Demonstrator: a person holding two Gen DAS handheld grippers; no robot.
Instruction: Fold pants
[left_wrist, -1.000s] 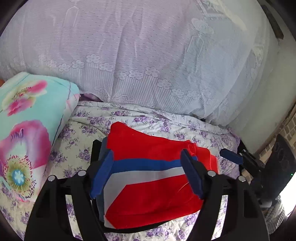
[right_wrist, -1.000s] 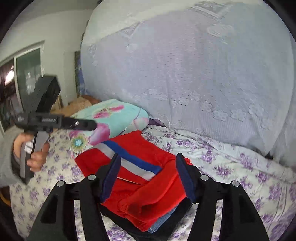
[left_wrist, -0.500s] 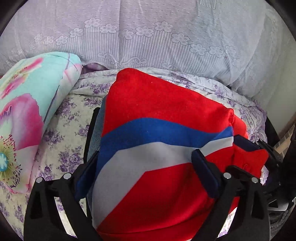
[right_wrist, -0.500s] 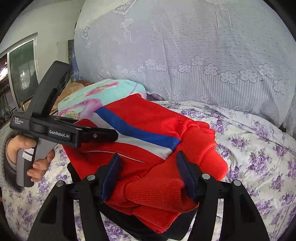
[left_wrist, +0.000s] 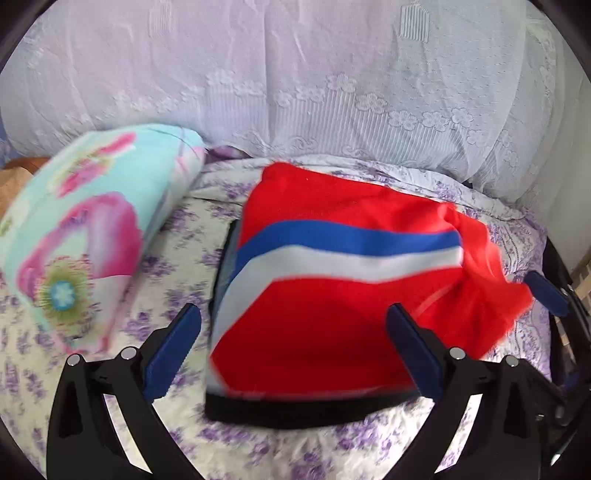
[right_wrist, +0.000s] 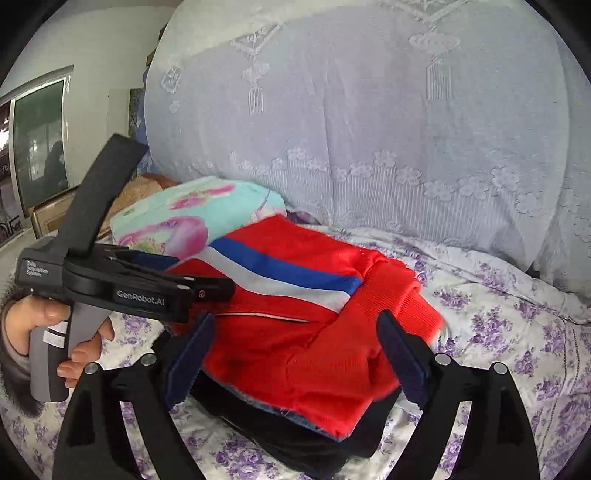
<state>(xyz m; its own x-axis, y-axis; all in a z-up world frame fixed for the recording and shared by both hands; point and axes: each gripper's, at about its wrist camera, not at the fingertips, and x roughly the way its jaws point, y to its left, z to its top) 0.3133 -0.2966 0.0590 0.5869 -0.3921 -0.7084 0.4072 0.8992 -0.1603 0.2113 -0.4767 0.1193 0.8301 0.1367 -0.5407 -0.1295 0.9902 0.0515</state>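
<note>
The red pants (left_wrist: 332, 314), folded, with a blue and white stripe, lie on top of a small stack on the bed (left_wrist: 177, 266); under them a blue layer and a black garment (left_wrist: 314, 410) show at the near edge. The stack sits near the flowered pillow (left_wrist: 85, 236), in front of the big white lace-covered bundle (left_wrist: 295, 92).

The left claw (left_wrist: 293, 345) stands wide, its jaws having just been opening. A second ago they were narrower, close on either side of the fold. Now the left pad is off to the side over the sheet and the right pad hangs over the red cloth; neither presses it. This view is blurred.

The right claw (right_wrist: 295, 358) is also wide, its jaws having just spread from a narrower gap half a second ago. The pants' near corner lies between its pads but is not pinched.

In the right wrist view a hand (right_wrist: 55, 343) holds the left claw's grip just left of the stack. Since a second ago both cameras have come closer to the pants and lower.
</note>
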